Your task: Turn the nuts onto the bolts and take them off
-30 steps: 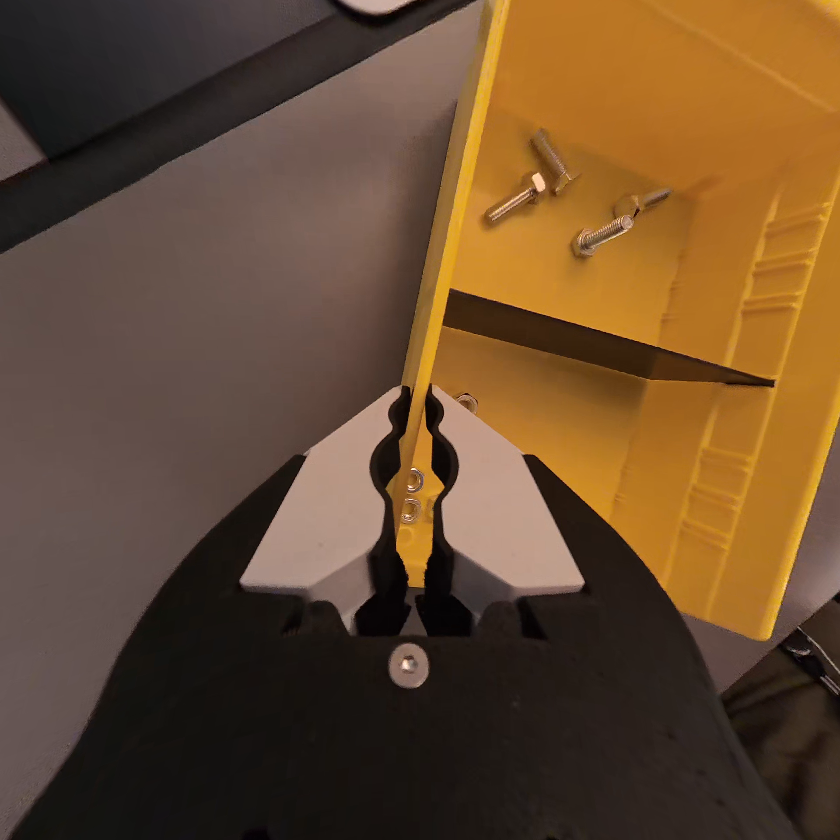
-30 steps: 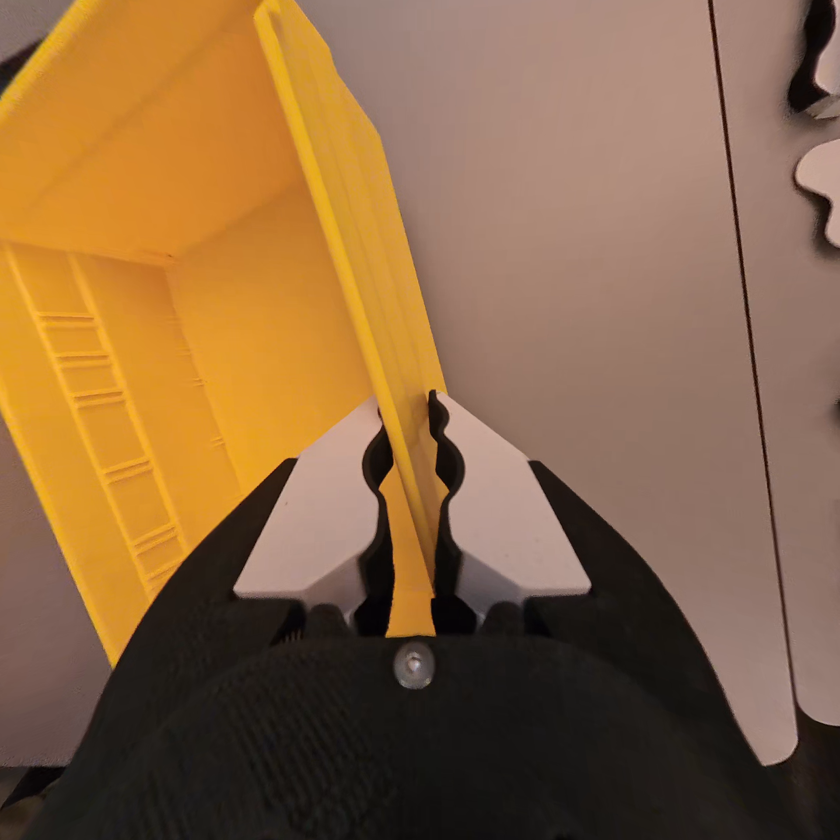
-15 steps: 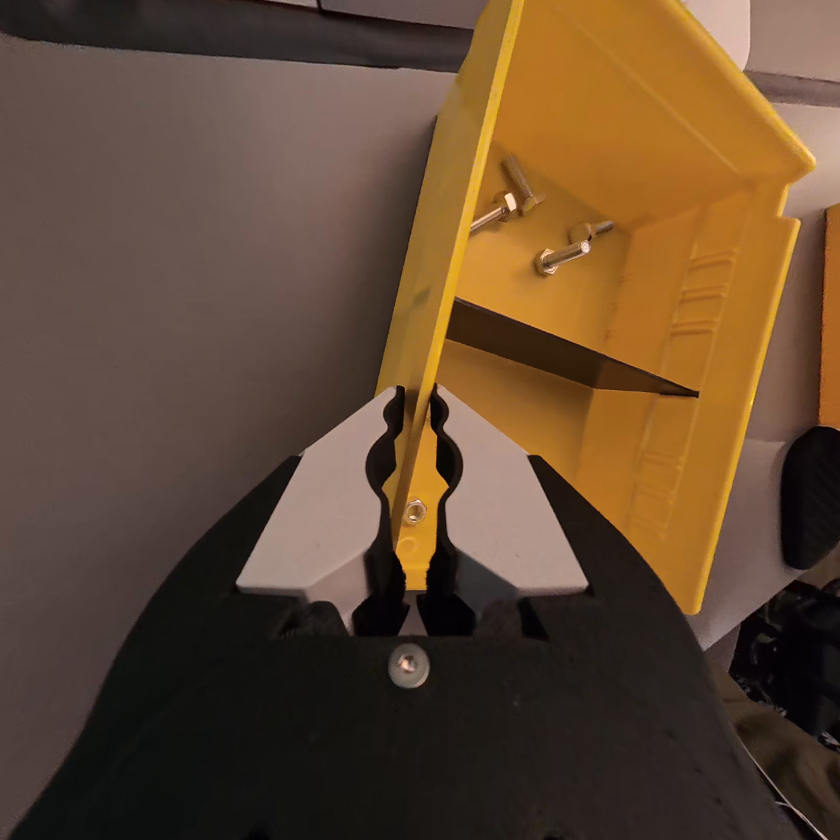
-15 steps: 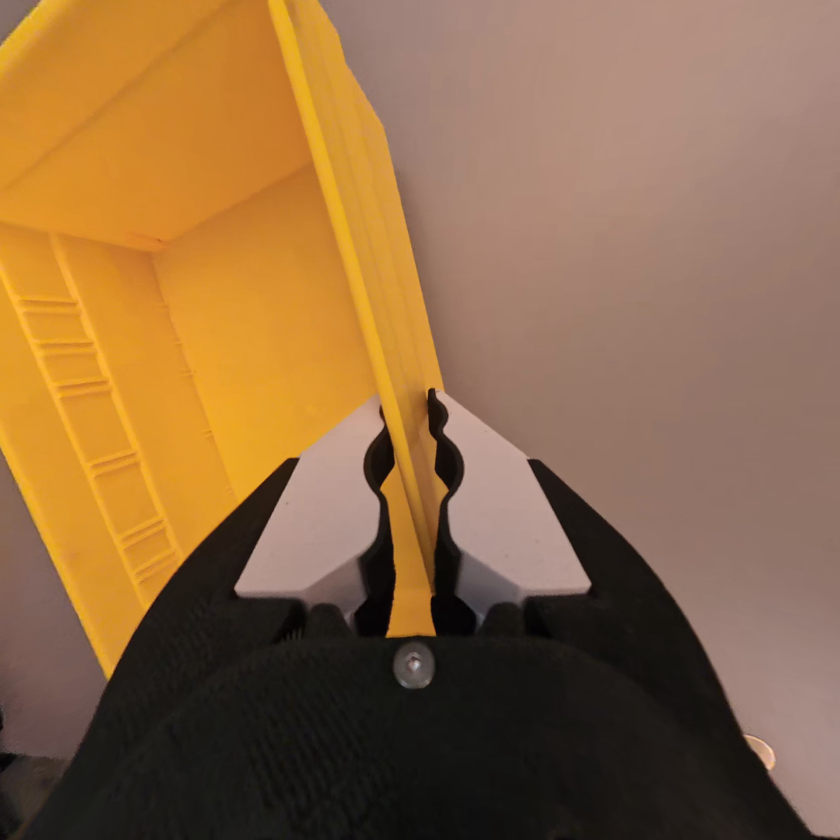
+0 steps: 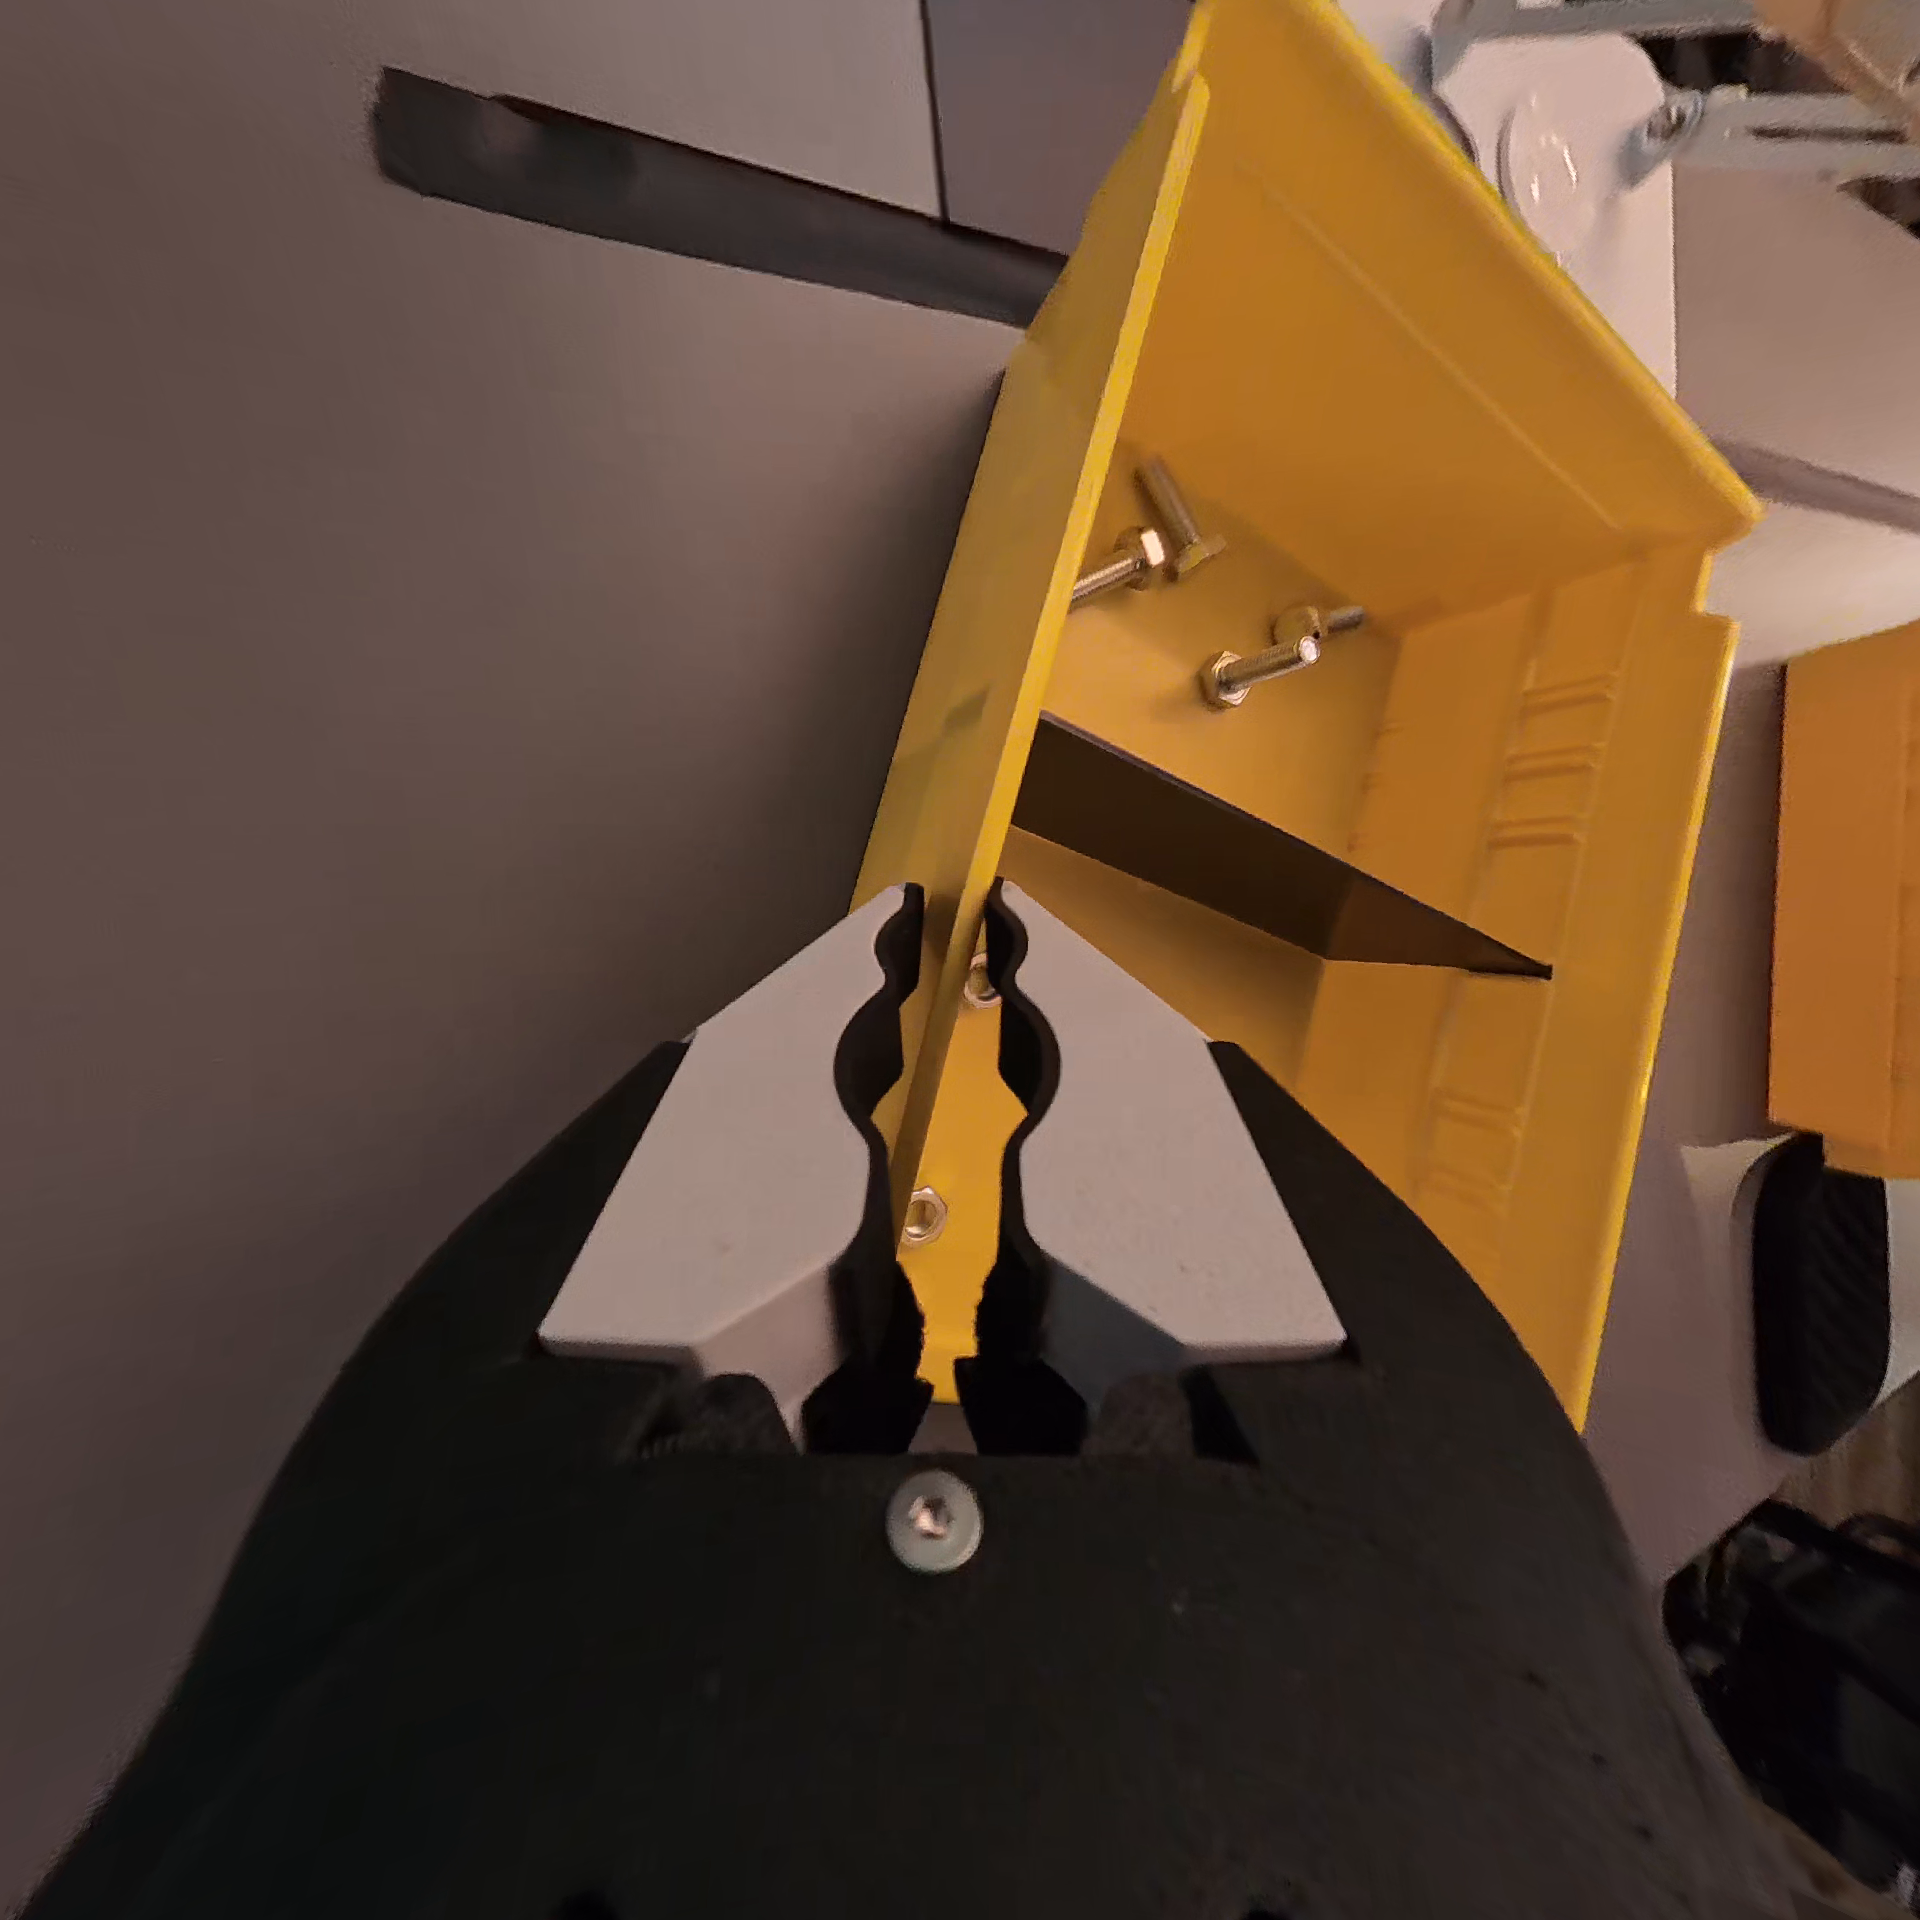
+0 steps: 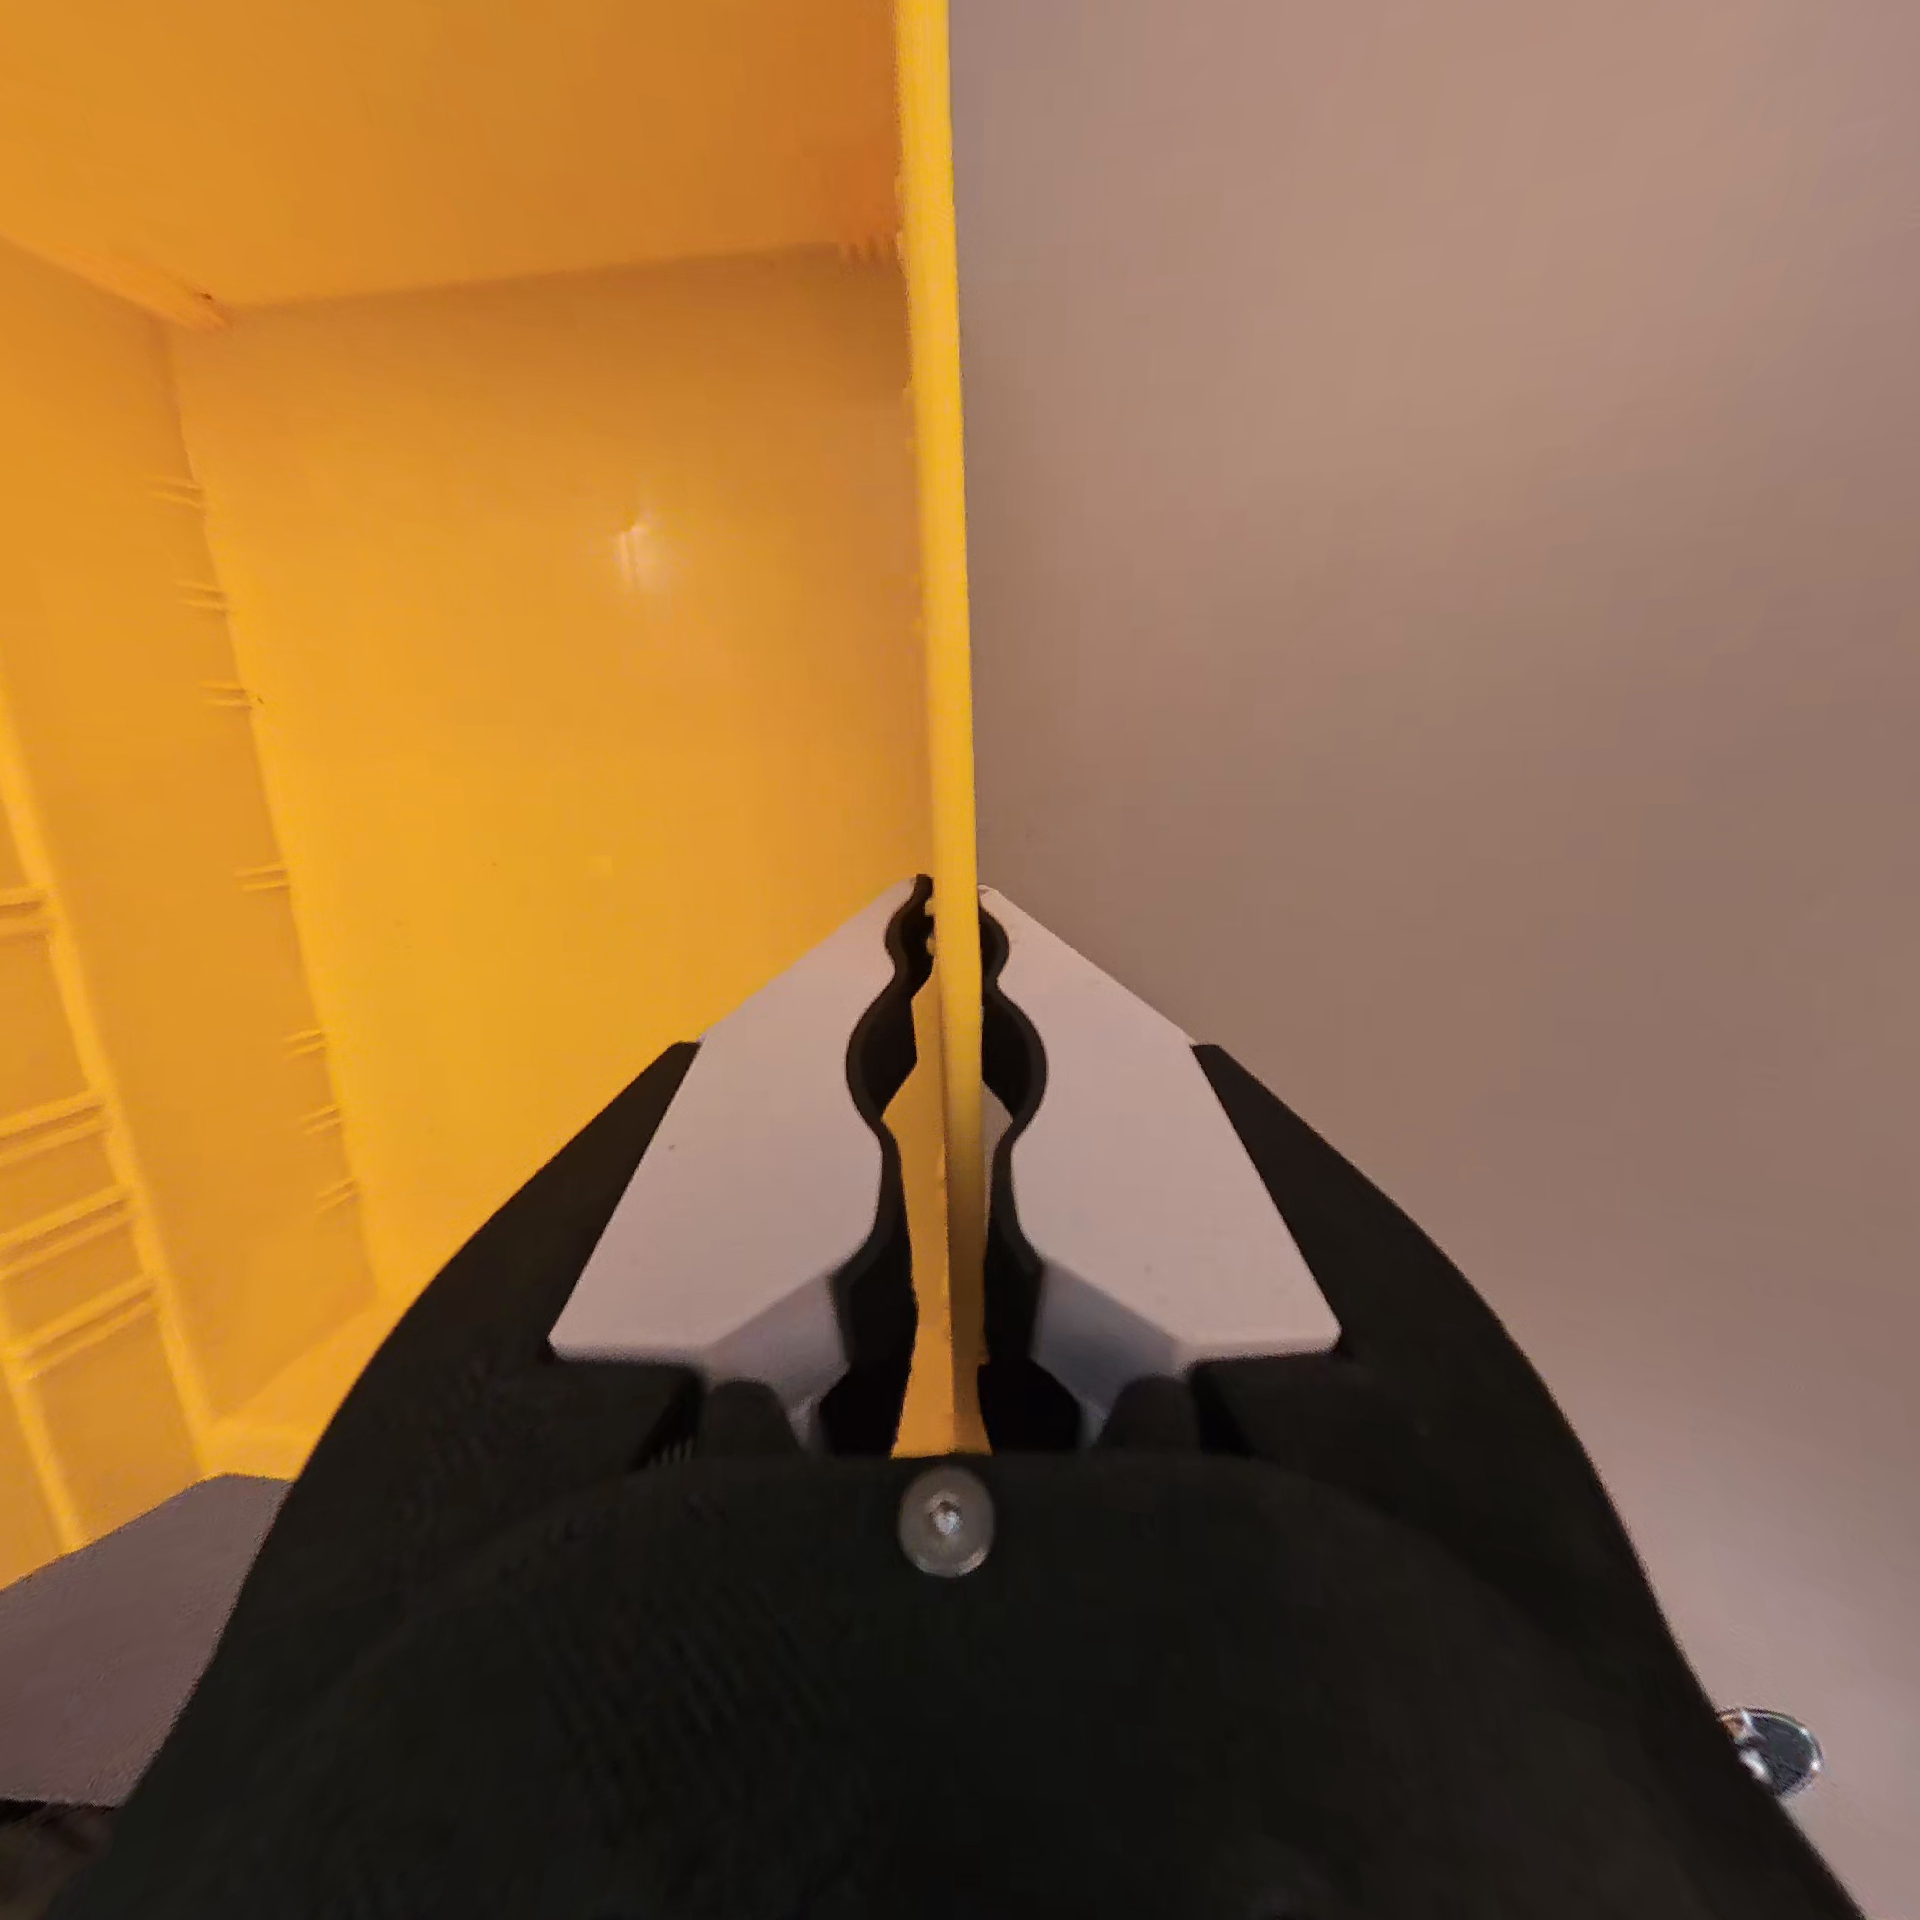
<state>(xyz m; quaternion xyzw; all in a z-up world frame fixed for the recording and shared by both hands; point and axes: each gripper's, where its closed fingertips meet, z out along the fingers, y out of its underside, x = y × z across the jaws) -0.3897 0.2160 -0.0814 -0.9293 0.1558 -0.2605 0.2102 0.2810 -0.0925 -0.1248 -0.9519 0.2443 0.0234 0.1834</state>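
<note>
Bolts (image 5: pixel 1262 658): four or so lie loose on the floor of the far compartment of the yellow bin (image 5: pixel 1351 374), past the black divider (image 5: pixel 1247 883). One pair sits crossed near the side wall, partly cut off by that wall's rim; another pair lies closer to the far corner. At least two look like they carry a nut on the shank, hard to confirm at this size.

Loose nuts (image 5: pixel 921 1216): two visible in the near compartment, seen through the gap between the left claw's pads, one by the tips and one lower down. The rest of that compartment is hidden behind the claw body.

Left gripper (image 5: pixel 951 904): clamped on the bin's side wall, wall edge running up between the pads. Its black housing blocks the whole lower half of the left wrist view.

Right gripper (image 6: pixel 951 894): clamped on a thin wall edge of the yellow bin (image 6: pixel 468 623), which runs straight up the middle of the right wrist view. The compartment on that side shows only bare yellow floor and ribbed wall.

Around: grey tabletop (image 5: pixel 416 623) to the left of the bin, a dark strip (image 5: pixel 675 208) across it farther back, a second yellow piece (image 5: pixel 1849 883) at the right edge with a black ribbed object (image 5: pixel 1818 1299) below it. In the right wrist view a small shiny metal part (image 6: pixel 1777 1745) lies at the lower right on the grey surface (image 6: pixel 1455 623).
</note>
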